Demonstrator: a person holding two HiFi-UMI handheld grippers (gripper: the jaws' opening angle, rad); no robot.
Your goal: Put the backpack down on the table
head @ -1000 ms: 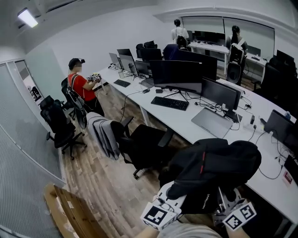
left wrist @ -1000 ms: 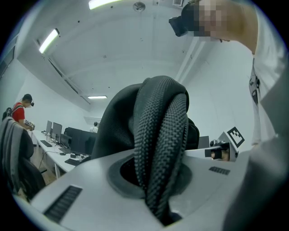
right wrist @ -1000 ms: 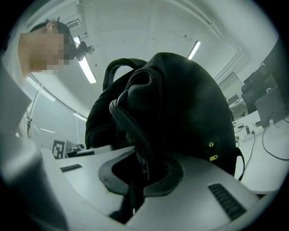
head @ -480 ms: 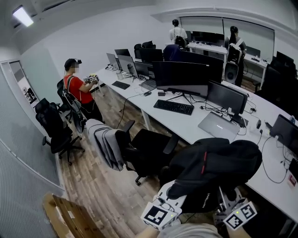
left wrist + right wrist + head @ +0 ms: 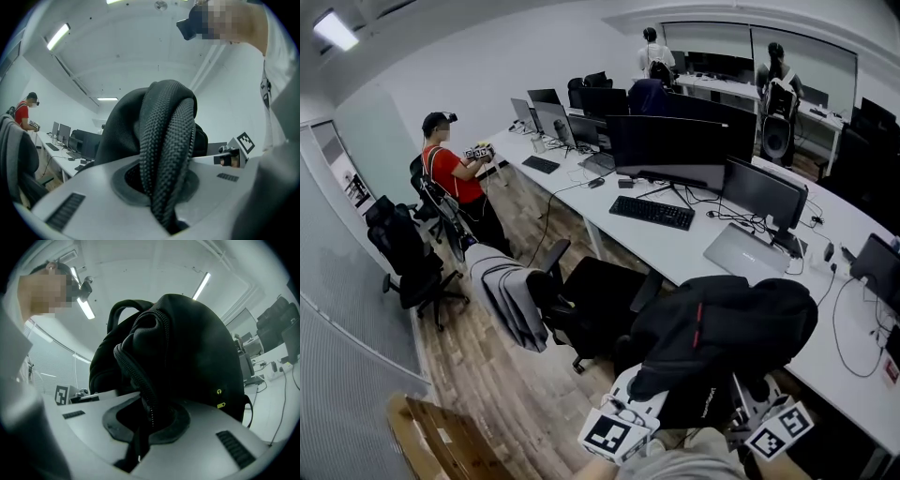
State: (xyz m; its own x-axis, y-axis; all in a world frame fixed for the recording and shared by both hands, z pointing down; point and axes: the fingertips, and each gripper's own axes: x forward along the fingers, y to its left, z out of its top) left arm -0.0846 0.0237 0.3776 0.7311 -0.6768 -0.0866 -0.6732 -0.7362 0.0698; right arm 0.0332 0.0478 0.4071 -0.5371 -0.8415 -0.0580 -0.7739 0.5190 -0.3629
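- 1 backpack [image 5: 722, 328]
- 2 tools: left tool [image 5: 164, 187], right tool [image 5: 145, 427]
- 3 ppl well ahead of tools: person in red [image 5: 448, 173], person in white [image 5: 652, 58], person in black [image 5: 778, 75]
- 2 keyboards [image 5: 652, 212] on table [image 5: 661, 246]

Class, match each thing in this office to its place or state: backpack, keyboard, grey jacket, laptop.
Things: 1 backpack; 2 keyboard; 3 grey jacket; 4 laptop.
States: a draped over a chair; b lid shut, on the table; c held up, off the table; d in front of the widest monitor.
Pairs: 1-c, 2-d, 3-a, 4-b.
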